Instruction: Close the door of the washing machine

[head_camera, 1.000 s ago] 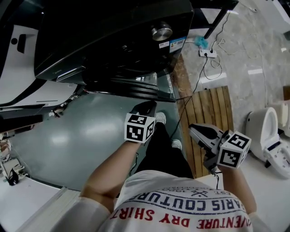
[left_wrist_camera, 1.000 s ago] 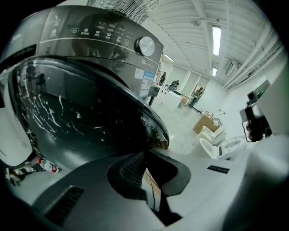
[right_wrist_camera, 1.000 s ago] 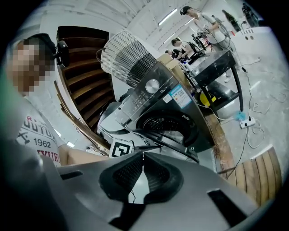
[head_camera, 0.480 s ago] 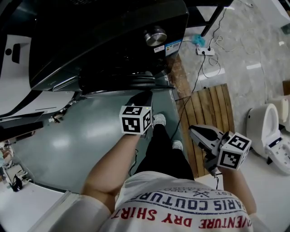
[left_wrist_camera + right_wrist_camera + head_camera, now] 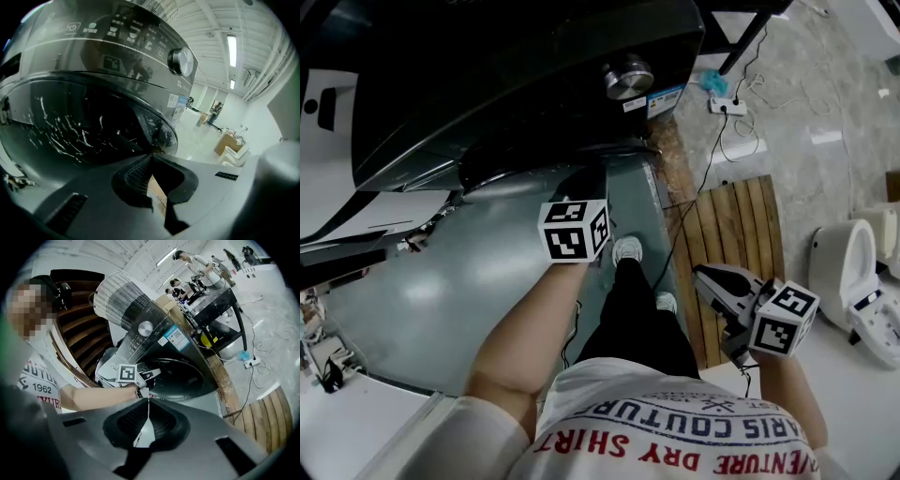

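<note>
The black washing machine (image 5: 516,66) fills the top of the head view, with its silver knob (image 5: 628,77) at the right. Its round dark glass door (image 5: 553,164) lies nearly flat against the machine front. My left gripper (image 5: 584,187) is shut with nothing held, its tips against the door. In the left gripper view the shut jaws (image 5: 152,152) meet the door glass (image 5: 93,136) below the knob (image 5: 182,62). My right gripper (image 5: 701,274) hangs shut and empty beside the person's right leg. Its own view shows the machine (image 5: 159,343), the door (image 5: 180,376) and the left gripper (image 5: 152,373).
The person's legs and white shoes (image 5: 626,249) stand on the grey floor (image 5: 469,272) before the machine. A wooden slat mat (image 5: 731,225) lies to the right. A power strip (image 5: 727,105) with cables and a white toilet (image 5: 848,272) are further right. People stand at a bench (image 5: 206,277) behind.
My left gripper has pushed forward toward the machine, and the door has swung in closer to the front panel. The right gripper has barely moved.
</note>
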The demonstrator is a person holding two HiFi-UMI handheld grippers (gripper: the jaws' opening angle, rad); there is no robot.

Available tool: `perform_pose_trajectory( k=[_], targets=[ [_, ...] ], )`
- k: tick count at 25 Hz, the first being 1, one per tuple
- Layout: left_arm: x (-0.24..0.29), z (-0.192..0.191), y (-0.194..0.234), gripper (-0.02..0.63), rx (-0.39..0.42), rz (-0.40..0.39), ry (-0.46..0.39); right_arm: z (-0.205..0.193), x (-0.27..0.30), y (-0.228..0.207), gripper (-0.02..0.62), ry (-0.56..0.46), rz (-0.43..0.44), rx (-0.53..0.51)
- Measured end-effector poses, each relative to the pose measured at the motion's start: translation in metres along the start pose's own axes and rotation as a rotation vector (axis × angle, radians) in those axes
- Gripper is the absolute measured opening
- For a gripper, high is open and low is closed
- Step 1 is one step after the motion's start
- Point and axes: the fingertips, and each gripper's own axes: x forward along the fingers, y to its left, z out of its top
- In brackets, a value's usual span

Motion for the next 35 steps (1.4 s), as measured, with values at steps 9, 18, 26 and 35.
perform_pose_trajectory(
  k=[9,18,26,35],
  targets=[
    [0.008,0.009,0.006,0.025,0.072,0.092,-0.057,0.003,0.008,-0.008,0.025,0.016,-0.007,0.013],
    [0.013,0.014,0.011,0.023,-0.123,0.176,-0.138,0.004,0.012,-0.016,0.025,0.037,-0.013,0.018],
    [0.016,0.014,0.011,0.023,-0.073,0.135,-0.091,0.011,0.018,-0.012,0.025,0.029,0.005,0.014],
    [0.008,0.014,-0.001,0.025,-0.114,0.011,-0.016,0.017,0.010,0.010,0.025,0.020,0.053,-0.031]
  ],
)
